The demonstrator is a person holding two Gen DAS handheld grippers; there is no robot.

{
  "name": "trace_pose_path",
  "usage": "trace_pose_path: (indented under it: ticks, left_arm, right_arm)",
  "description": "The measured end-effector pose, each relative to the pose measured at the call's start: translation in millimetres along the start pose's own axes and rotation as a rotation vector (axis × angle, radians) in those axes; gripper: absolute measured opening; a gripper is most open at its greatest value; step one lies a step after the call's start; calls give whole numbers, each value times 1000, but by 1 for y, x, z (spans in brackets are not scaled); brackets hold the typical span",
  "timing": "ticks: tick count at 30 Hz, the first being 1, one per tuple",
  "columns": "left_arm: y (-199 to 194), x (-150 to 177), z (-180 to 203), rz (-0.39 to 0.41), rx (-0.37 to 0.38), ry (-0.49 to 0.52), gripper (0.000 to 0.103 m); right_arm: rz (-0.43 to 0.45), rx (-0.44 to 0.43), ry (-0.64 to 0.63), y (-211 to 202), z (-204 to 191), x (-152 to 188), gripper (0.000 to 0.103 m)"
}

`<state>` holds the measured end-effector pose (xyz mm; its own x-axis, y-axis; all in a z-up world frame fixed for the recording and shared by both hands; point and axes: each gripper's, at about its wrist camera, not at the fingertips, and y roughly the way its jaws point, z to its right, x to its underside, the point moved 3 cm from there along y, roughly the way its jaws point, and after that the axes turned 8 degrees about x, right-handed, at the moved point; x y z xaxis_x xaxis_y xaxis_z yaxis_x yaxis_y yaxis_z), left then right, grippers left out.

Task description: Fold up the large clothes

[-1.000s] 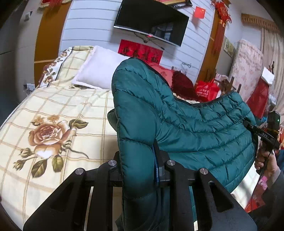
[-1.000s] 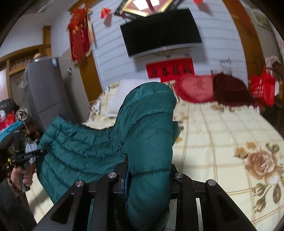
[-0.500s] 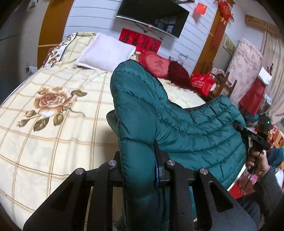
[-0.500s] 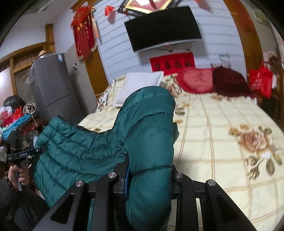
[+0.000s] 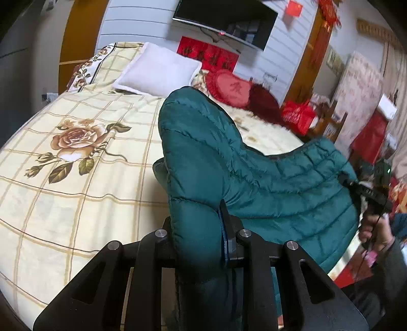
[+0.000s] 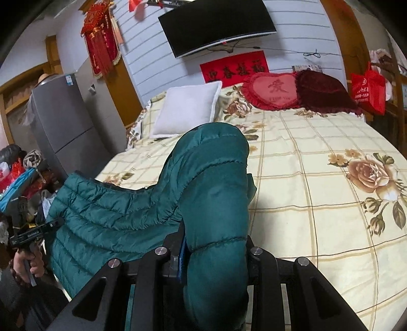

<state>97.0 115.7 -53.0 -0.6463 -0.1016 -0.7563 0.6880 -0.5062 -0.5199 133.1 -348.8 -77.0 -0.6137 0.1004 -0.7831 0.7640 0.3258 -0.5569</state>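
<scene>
Now, with both hands lowered toward the bed (image 5: 76, 198), the left claw (image 5: 201, 242) and right claw (image 6: 216, 254) each clamp 1 end of the green puffer jacket (image 5: 267, 188), ready for spreading; only the right view shows the grey refrigerator (image 6: 63, 122).

Teal quilted puffer jacket (image 5: 267, 183), held up off the bed, stretched w/ a puffy end bulging up at 12 o'clock.

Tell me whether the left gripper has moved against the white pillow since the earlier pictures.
Yes. The left gripper, clamped on the green jacket, has tipped downward toward the bed: the white pillow sits lower and larger, the TV nearly cut off.
</scene>
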Motion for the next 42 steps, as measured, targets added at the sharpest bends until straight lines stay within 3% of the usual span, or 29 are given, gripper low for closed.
trace_pose_path:
  ticks: [4, 10, 14, 21, 29, 31, 32, 35, 37, 39, 42]
  left_arm:
    - [-10, -19, -3, 38, 49, -53, 20]
    - [-23, -67, 12, 91, 35, 0, 20]
    - [-17, -79, 14, 99, 34, 8, 20]
    - [17, -62, 7, 39, 32, -23, 20]
    - [73, -26, -15, -96, -18, -47, 23]
    - [79, -22, -25, -112, -17, -74, 31]
    - [82, -21, -30, -124, -25, -93, 39]
    - [81, -20, -37, -125, -24, -152, 50]
    - [82, -21, -38, -126, -36, -156, 56]
    - [81, -21, -36, -128, -53, -147, 61]
    - [77, -23, -37, -119, -63, -155, 62]
  right_arm:
    - [74, -19, -8, -20, -8, -20, 26]
    - [125, -7, -43, -34, -17, -63, 26]
    - [135, 5, -62, -36, -17, -80, 26]
    - [82, 34, -34, -14, -1, -73, 26]
    - [-58, 82, 58, 34, 30, -28, 26]
    - [-92, 79, 106, 43, 42, -19, 28]
    - [-105, 80, 136, 45, 47, -17, 32]
    - [-130, 102, 196, 49, 56, -10, 44]
    - [-123, 159, 198, 46, 60, -9, 56]
    - [-93, 149, 220, 38, 62, -11, 67]
    - [-42, 158, 250, 25, 66, -16, 72]
